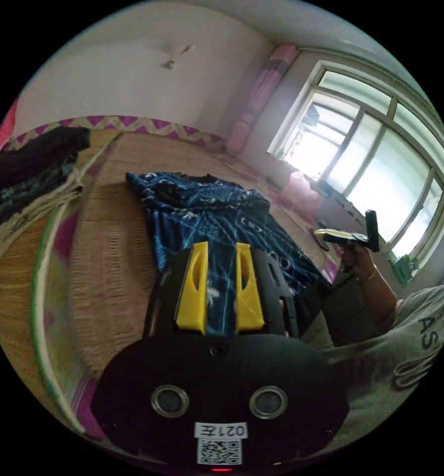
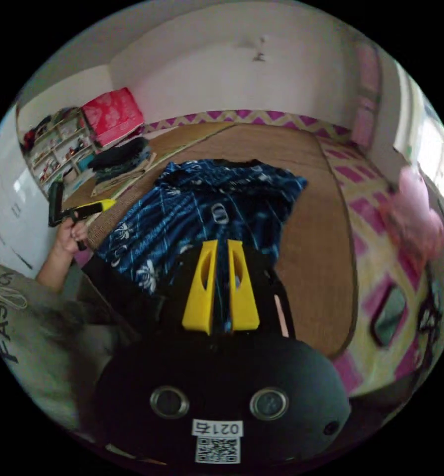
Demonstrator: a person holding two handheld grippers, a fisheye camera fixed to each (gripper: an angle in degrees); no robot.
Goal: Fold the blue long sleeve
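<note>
Blue long sleeve [image 1: 209, 218]: a dark blue patterned shirt lying spread, somewhat rumpled, on a woven straw mat; in the right gripper view [image 2: 202, 208] it reaches from the near edge of the mat toward the middle, the collar end turned toward the far wall.

Left gripper [image 1: 221, 248]: held above the near end of the shirt; the yellow jaws stand a little apart with blue cloth showing through the gap, and nothing is caught between them. It also shows in the right gripper view [image 2: 85, 210], raised beside the mat in a hand [image 2: 69, 233].

Right gripper [image 2: 221, 245]: poised over the near edge of the shirt; the jaws sit close together with a narrow slit between them, holding nothing. In the left gripper view [image 1: 346, 237] it is up in front of the window, gripped by a hand [image 1: 360, 260] with a bangle on the wrist.

Woven mat [image 2: 306, 198]: tan, covering the wide sleeping platform under the shirt; a pink zigzag-patterned sheet [image 2: 375, 198] borders it.

Clothes pile [image 1: 28, 173]: dark and pale garments stacked at the far edge of the mat, well apart from the shirt.

Window [image 1: 370, 158]: large, bright, many-paned.

Person: a grey sleeve [image 1: 410, 337] with lettering shows near the lens.

Shelves [image 2: 58, 148]: cluttered, beside a red patterned bundle [image 2: 113, 114].
</note>
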